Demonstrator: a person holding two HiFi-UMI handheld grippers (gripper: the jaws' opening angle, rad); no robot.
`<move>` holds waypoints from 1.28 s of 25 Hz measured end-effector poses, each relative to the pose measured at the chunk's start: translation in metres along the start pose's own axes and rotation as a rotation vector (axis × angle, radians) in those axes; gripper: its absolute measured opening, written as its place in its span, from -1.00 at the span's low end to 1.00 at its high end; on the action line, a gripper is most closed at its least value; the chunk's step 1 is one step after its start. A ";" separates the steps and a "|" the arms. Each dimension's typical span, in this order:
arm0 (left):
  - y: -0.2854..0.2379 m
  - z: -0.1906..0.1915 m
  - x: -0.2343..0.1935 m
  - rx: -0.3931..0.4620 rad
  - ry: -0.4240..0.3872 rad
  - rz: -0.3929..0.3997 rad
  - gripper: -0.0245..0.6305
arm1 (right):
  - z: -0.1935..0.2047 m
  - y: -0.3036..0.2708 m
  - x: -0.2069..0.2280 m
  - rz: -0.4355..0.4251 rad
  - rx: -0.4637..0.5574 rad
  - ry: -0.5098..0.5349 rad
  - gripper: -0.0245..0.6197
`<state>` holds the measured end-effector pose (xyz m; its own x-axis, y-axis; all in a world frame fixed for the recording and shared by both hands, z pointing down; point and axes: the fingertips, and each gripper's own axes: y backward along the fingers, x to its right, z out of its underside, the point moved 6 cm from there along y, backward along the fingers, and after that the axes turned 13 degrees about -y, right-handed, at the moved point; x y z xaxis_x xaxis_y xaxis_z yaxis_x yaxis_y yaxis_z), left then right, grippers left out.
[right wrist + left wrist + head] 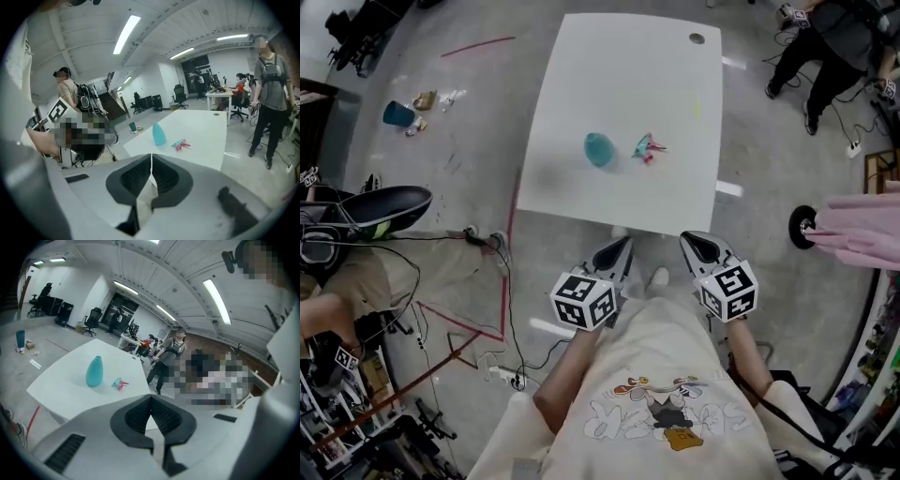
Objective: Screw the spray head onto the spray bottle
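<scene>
A teal spray bottle (599,149) stands upright near the middle of the white table (619,75), its narrow bare neck pointing straight up and its body widening to a rounded base. The spray head (647,148), teal with pink parts, lies on its side just to the bottle's right without touching it. Its long axis runs roughly across the table, with the pink end turned away from the bottle. You hold your left gripper (619,251) and right gripper (698,239) close to your body, just short of the table's near edge and well apart from both pieces. The jaws of each are pressed together with nothing between them. A small round hole (697,38) marks the table's far right corner. A person in dark clothes (825,47) stands beyond it, and a teal cup (397,113) and loose cables (502,281) sit on the floor to your left.
</scene>
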<state>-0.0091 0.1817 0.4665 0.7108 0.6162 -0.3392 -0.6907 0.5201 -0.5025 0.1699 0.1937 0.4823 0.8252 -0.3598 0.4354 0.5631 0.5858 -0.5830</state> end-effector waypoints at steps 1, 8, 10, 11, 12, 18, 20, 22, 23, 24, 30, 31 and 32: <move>-0.008 -0.012 -0.023 -0.003 0.000 0.004 -0.91 | -0.018 -0.019 0.002 -0.004 -0.004 -0.002 -0.89; -0.050 -0.046 -0.124 -0.039 -0.044 -0.027 -0.91 | -0.083 -0.089 0.018 -0.001 -0.037 -0.066 -0.89; -0.064 -0.042 -0.148 -0.035 -0.071 -0.060 -0.37 | -0.088 -0.094 0.018 0.028 -0.042 -0.070 -0.89; -0.074 -0.040 -0.165 -0.023 -0.076 -0.087 0.26 | -0.092 -0.098 0.018 0.037 -0.042 -0.078 -0.89; -0.086 -0.038 -0.184 -0.011 -0.075 -0.119 0.40 | -0.096 -0.102 0.017 0.040 -0.042 -0.087 -0.89; -0.168 -0.031 -0.266 -0.090 -0.385 -0.226 0.62 | -0.108 -0.134 0.027 0.013 -0.074 -0.113 -0.89; -0.182 -0.025 -0.278 -0.098 -0.466 -0.231 0.62 | -0.105 -0.137 0.033 0.021 -0.101 -0.085 -0.89; -0.199 -0.021 -0.286 -0.107 -0.502 -0.227 0.62 | -0.107 -0.138 0.050 0.040 -0.125 -0.056 -0.89; -0.209 -0.019 -0.289 -0.112 -0.518 -0.222 0.62 | -0.110 -0.140 0.061 0.042 -0.129 -0.046 -0.89; -0.219 -0.017 -0.292 -0.113 -0.532 -0.214 0.62 | -0.115 -0.142 0.070 0.024 -0.130 -0.032 -0.89; -0.251 -0.010 -0.296 -0.112 -0.605 -0.162 0.61 | -0.155 -0.169 0.091 -0.208 -0.226 0.225 -0.89; -0.251 -0.011 -0.297 -0.109 -0.613 -0.167 0.54 | -0.162 -0.173 0.092 -0.198 -0.247 0.267 -0.89; -0.251 -0.012 -0.299 -0.101 -0.616 -0.173 0.40 | -0.168 -0.177 0.091 -0.195 -0.260 0.295 -0.89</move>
<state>-0.0468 -0.1401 0.6843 0.5832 0.7706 0.2568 -0.5357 0.6025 -0.5916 0.1533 -0.0645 0.5101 0.6589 -0.6593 0.3621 0.6710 0.2976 -0.6791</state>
